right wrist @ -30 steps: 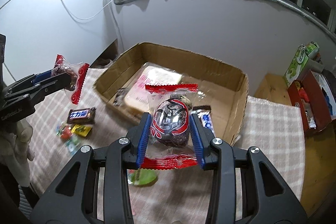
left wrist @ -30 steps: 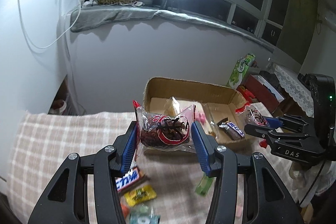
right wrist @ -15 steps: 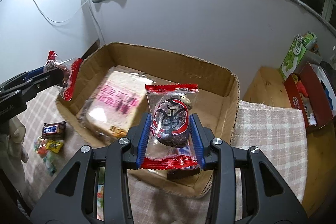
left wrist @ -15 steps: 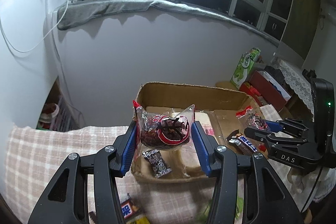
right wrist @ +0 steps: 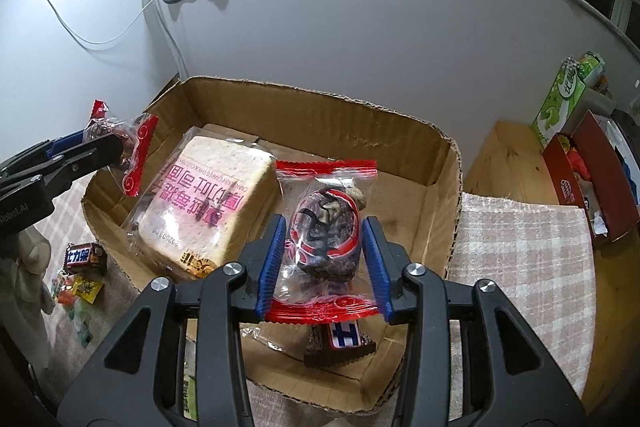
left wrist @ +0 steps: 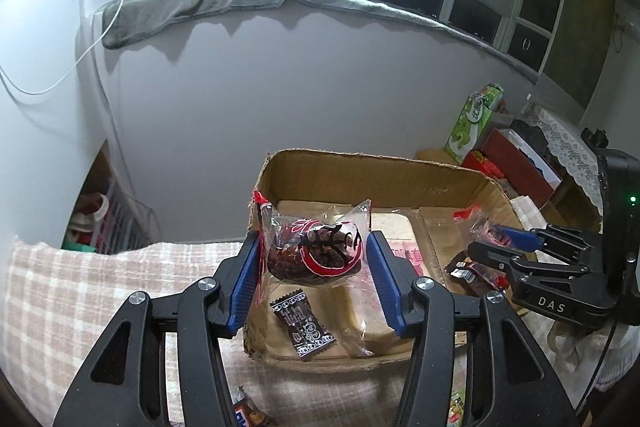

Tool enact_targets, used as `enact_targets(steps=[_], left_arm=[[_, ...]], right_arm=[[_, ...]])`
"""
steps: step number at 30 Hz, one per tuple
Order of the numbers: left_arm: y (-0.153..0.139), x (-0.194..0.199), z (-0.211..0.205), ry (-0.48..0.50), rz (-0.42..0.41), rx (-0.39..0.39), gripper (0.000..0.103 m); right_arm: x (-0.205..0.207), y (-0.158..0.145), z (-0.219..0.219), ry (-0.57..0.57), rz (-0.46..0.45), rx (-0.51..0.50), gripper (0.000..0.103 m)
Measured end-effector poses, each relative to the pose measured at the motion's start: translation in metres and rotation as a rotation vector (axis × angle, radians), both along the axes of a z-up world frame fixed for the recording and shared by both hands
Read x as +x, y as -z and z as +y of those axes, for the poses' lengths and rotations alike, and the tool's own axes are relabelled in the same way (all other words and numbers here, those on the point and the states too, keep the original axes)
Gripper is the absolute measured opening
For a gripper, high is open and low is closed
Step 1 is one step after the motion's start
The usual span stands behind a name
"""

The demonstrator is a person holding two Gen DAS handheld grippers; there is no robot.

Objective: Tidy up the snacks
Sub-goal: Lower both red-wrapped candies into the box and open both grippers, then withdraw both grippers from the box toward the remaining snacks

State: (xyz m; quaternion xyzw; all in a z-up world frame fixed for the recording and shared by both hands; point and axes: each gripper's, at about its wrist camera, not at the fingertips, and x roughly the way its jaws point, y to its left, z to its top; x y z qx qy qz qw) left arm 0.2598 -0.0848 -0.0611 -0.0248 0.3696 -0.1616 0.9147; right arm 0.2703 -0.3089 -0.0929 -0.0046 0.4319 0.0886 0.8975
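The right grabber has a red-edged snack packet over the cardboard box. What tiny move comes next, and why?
Probably open the right gripper fully: its jaws have just been opening, and the snack packet is between its pads above the cardboard box, beside the wrapped bread, so it should drop in.

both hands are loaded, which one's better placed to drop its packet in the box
Right. The right gripper holds its snack packet well inside the cardboard box, jaws just opening; the left gripper holds the other packet over the rim.
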Motion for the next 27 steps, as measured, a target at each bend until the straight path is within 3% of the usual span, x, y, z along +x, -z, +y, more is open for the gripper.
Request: enact_targets(steps=[2,4,17,27], left_arm=[[0.001,0.001,-0.001,0.001,0.005,0.005,0.055],[0.001,0.002,-0.001,-0.006,0.006,0.006,0.056],[-0.013,-0.015,0.008,-0.014,-0.015,-0.009,0.056],[-0.027,-0.053,0.04,-0.053,-0.036,-0.03,0.056]], right_arm=[[-0.001,-0.001,0.0,0.003,-0.009,-0.001,0.062],[-0.002,-0.002,0.001,0.003,-0.021,-0.007,0.067],[-0.02,-0.02,0.005,-0.006,-0.042,-0.009,0.067],[-0.064,-0.042,0.02,-0.044,-0.074,-0.011,0.067]])
